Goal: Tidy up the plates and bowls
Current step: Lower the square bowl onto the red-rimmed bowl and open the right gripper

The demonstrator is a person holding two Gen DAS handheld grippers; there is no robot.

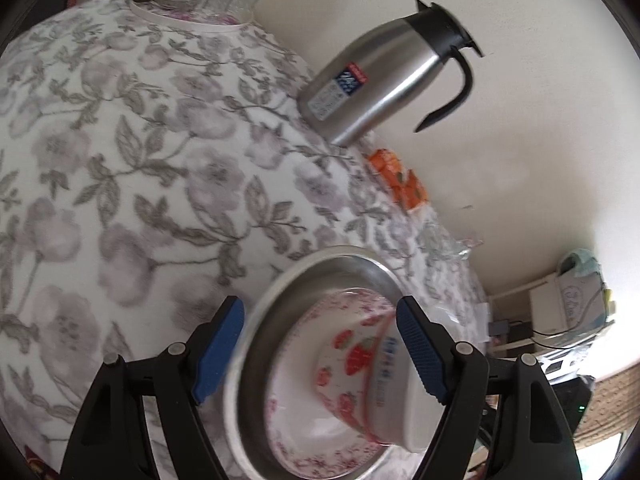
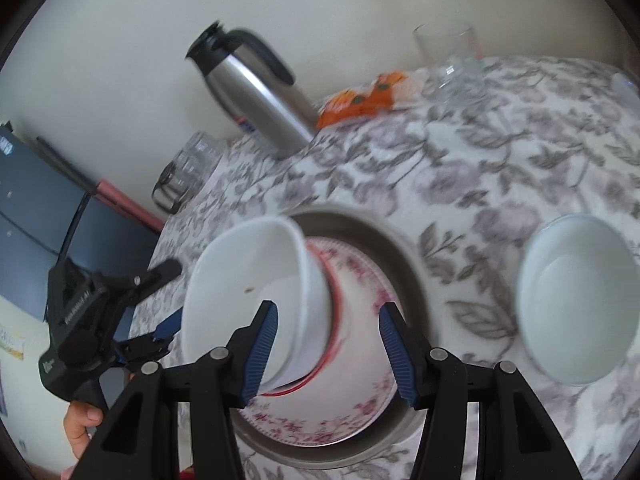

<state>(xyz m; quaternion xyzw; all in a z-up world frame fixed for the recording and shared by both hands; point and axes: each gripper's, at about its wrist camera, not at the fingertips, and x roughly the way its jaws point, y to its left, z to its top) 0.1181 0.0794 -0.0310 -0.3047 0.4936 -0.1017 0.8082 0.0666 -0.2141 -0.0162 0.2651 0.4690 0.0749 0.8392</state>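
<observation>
Left tool spread wide over the stack, blue pads clear of the strawberry bowl tipped between them — released, gripping nothing. Strawberry bowl leaning on the floral plate, plate nested in the steel dish on the flowered worktop. Right tool half open above the same stack, pads apart; contact with the white bowl impossible to tell. Second white bowl at three o'clock of the dish. Steel flask at eleven o'clock.
</observation>
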